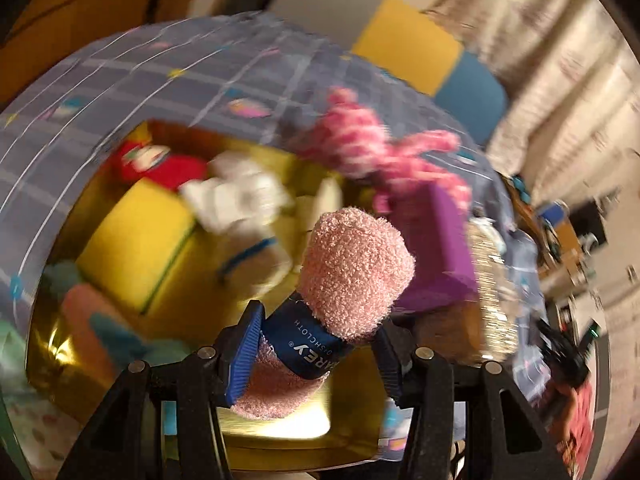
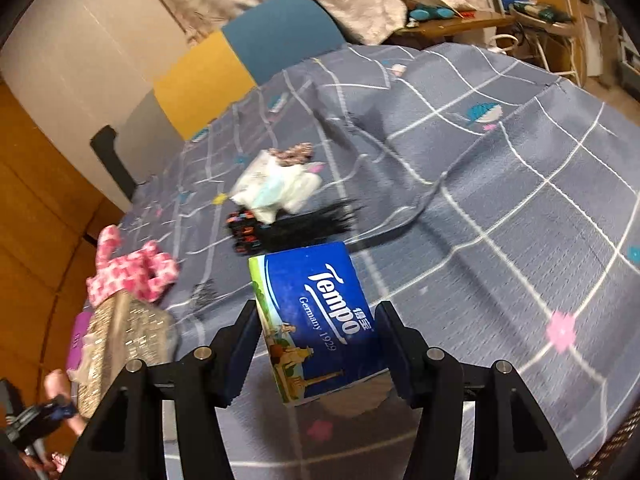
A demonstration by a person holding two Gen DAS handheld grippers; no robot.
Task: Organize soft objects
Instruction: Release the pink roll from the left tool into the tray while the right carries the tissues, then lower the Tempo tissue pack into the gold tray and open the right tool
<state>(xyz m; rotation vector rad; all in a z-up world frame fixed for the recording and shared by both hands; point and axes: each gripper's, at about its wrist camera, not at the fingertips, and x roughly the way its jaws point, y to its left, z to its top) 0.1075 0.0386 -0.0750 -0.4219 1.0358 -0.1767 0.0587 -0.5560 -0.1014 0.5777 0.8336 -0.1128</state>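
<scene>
My left gripper (image 1: 318, 354) is shut on a rolled pink dishcloth (image 1: 352, 272) with a dark blue paper band, held over a gold box (image 1: 188, 300) on the bed. Inside the box lie a yellow sponge (image 1: 136, 240), a red cloth (image 1: 168, 166), a white cloth (image 1: 240, 196) and other soft items, all blurred. My right gripper (image 2: 316, 354) is shut on a blue Tempo tissue pack (image 2: 316, 320) above the grey checked bedspread (image 2: 500, 184). A pink-and-white knitted piece (image 2: 132, 270) lies at the left of the right wrist view; the same pink knitted piece (image 1: 372, 148) sits beyond the box.
A white bundle (image 2: 276, 188) and a black fringed item (image 2: 296, 224) lie mid-bed. A glittery pouch (image 2: 120, 336) and a purple block (image 1: 436, 248) sit by the box. A yellow-and-blue headboard (image 2: 248, 60), curtains and a cluttered side table (image 2: 460, 20) stand beyond. The other gripper (image 2: 40, 412) shows at lower left.
</scene>
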